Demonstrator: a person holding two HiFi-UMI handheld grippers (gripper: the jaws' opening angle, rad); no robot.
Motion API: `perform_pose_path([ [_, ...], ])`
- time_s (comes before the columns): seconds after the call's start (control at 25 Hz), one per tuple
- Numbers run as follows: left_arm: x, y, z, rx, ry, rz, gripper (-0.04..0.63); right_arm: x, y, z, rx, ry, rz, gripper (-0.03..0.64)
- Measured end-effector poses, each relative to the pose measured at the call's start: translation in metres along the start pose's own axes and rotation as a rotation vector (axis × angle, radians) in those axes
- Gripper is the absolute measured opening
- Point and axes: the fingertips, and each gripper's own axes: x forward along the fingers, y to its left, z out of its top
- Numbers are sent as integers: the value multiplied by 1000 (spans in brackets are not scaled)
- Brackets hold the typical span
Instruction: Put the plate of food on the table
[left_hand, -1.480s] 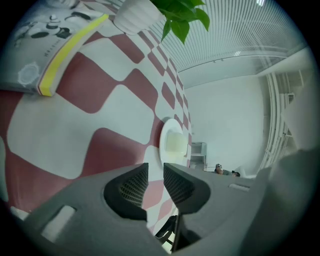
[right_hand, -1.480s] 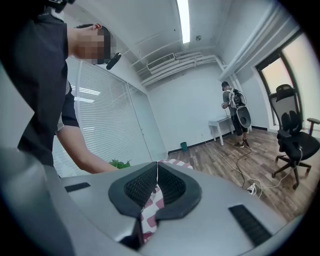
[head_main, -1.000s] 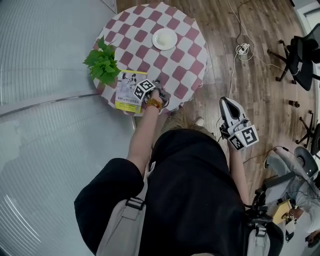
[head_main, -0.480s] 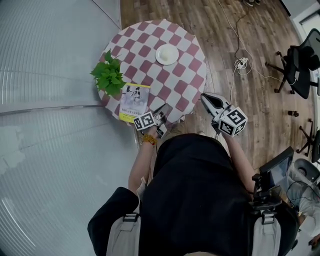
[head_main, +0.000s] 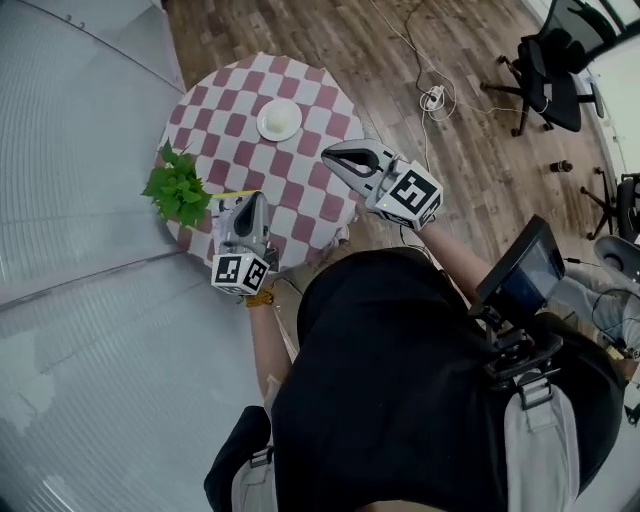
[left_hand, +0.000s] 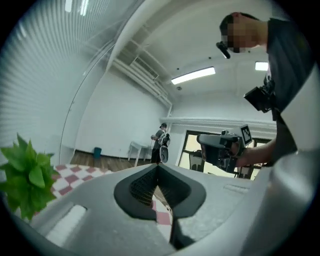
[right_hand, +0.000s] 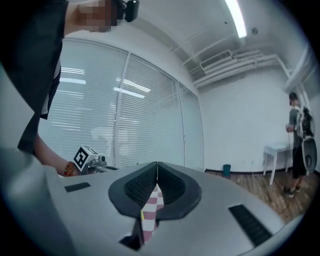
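A white plate of food (head_main: 279, 120) rests on the far part of the round table with a red-and-white checked cloth (head_main: 300, 190). My left gripper (head_main: 254, 200) is held up over the table's near left edge, shut and empty, beside a green potted plant (head_main: 177, 188). My right gripper (head_main: 329, 153) hovers over the table's near right edge, also shut and empty. In the left gripper view the jaws (left_hand: 157, 165) meet, with the plant (left_hand: 27, 175) at left and the right gripper (left_hand: 220, 146) ahead. In the right gripper view the jaws (right_hand: 157, 164) are pressed together.
A yellow book (head_main: 232, 194) peeks out under the left gripper. A glass wall with blinds (head_main: 70, 150) runs along the left. Office chairs (head_main: 548, 62) and a power strip with cable (head_main: 433, 98) are on the wooden floor to the right. Another person (right_hand: 299, 145) stands far off.
Both grippers have risen and swung over the table's near edge. The left one left the book's corner; the right one came up from beside the person's hip.
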Motion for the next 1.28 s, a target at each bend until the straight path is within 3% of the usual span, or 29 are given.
perform_pose_path([
  [0.12,5,-11,48,161,-93,-16,6,5,6,41,-106,-95,-11,12],
  [0.28,16,-36,120,370,-223,-38,6,12,4,97,-162,-208,-31,12],
  [0.44,9,-72,181,493,-352,-40,7,15,15,146,-201,-302,7,12],
  [0.6,-2,-96,201,574,-403,-63,8,22,40,164,-236,-358,74,12],
  [0.76,-4,-97,189,607,-400,-95,8,37,55,141,-250,-318,100,13],
  [0.96,-4,-83,158,562,-367,-79,8,42,66,104,-218,-282,127,14],
  [1.08,-5,-72,136,543,-313,-36,8,42,68,89,-172,-282,145,12],
  [1.28,-7,-65,93,502,-202,-29,7,43,64,53,-140,-225,124,12],
])
